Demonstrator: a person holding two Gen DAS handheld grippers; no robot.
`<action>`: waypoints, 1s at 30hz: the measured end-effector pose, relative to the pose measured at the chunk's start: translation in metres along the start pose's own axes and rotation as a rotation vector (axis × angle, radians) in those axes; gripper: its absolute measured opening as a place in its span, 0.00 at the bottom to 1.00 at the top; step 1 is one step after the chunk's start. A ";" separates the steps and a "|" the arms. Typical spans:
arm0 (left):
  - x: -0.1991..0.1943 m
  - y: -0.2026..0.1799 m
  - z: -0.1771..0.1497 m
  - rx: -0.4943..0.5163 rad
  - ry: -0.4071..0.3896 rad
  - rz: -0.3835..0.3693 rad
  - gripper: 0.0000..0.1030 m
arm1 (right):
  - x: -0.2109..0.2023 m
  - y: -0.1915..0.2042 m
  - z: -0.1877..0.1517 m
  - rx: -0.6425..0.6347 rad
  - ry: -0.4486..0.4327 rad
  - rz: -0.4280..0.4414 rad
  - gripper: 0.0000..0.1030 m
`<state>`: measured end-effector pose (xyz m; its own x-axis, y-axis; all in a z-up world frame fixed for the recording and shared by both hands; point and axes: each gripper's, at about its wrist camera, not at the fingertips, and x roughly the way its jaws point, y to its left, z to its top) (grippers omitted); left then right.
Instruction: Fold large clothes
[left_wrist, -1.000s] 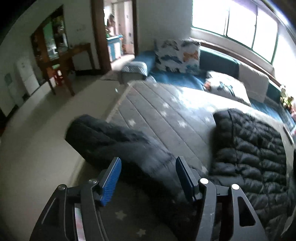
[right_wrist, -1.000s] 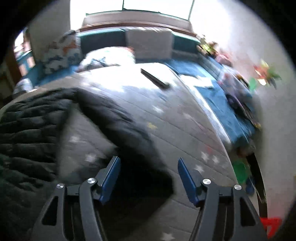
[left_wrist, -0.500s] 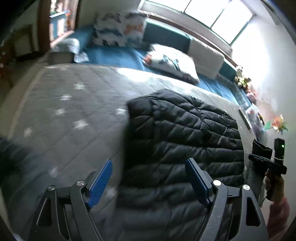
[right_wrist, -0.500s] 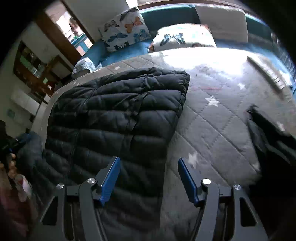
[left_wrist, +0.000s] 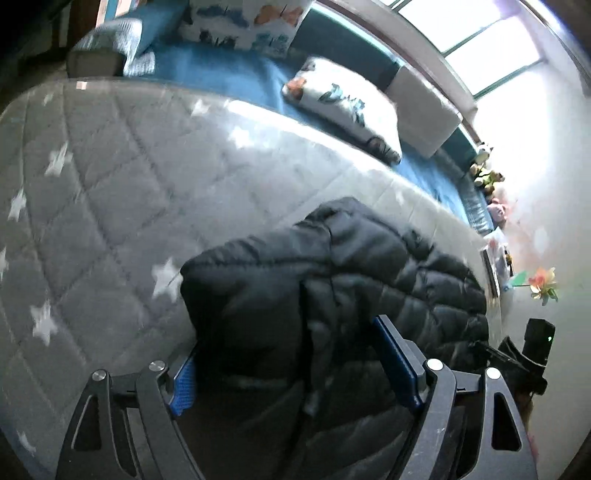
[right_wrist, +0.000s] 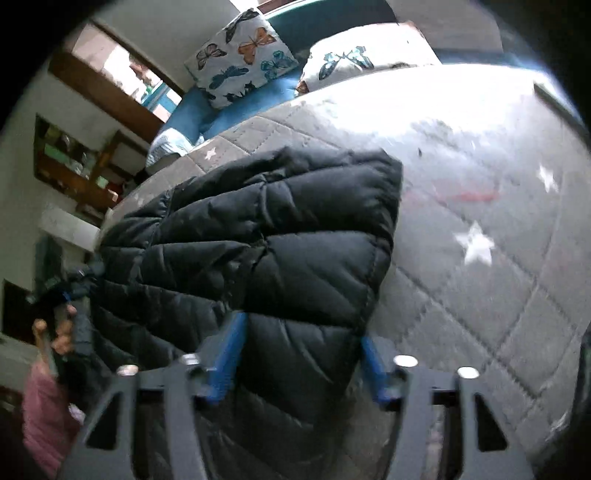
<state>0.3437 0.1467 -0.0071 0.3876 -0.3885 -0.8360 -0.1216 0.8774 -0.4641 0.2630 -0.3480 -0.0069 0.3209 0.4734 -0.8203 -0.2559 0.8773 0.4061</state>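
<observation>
A black quilted puffer jacket (left_wrist: 332, 280) lies on a grey star-patterned bed quilt (left_wrist: 110, 177). My left gripper (left_wrist: 288, 362) is open, its blue-padded fingers straddling the jacket's near left edge. In the right wrist view the same jacket (right_wrist: 266, 236) lies flat, and my right gripper (right_wrist: 299, 354) is open with its fingers either side of the jacket's near right corner. Neither gripper is closed on the fabric. The other hand-held gripper (left_wrist: 532, 354) shows at the far right of the left wrist view.
Butterfly-print pillows (right_wrist: 243, 55) and a white pillow (left_wrist: 347, 107) lie on blue bedding (left_wrist: 221, 70) at the head of the bed, under a bright window. A dark sleeve (right_wrist: 580, 398) lies at the right edge. Wooden furniture (right_wrist: 81, 173) stands left of the bed.
Both grippers have swung from the spread sleeves inward to the jacket body and moved down close to it. The jaws stay open throughout.
</observation>
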 end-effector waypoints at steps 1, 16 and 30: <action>-0.001 -0.003 0.001 0.014 -0.030 0.017 0.76 | 0.000 0.002 0.002 -0.003 -0.001 -0.015 0.41; -0.042 -0.019 0.014 0.088 -0.213 0.299 0.48 | -0.020 0.043 0.050 -0.192 -0.097 -0.252 0.31; -0.116 -0.111 -0.174 0.414 -0.130 0.278 0.51 | -0.074 0.111 -0.100 -0.447 0.123 -0.222 0.36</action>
<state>0.1538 0.0457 0.0901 0.5055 -0.1094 -0.8559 0.1252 0.9907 -0.0528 0.1198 -0.2939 0.0582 0.3095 0.2428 -0.9194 -0.5670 0.8233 0.0265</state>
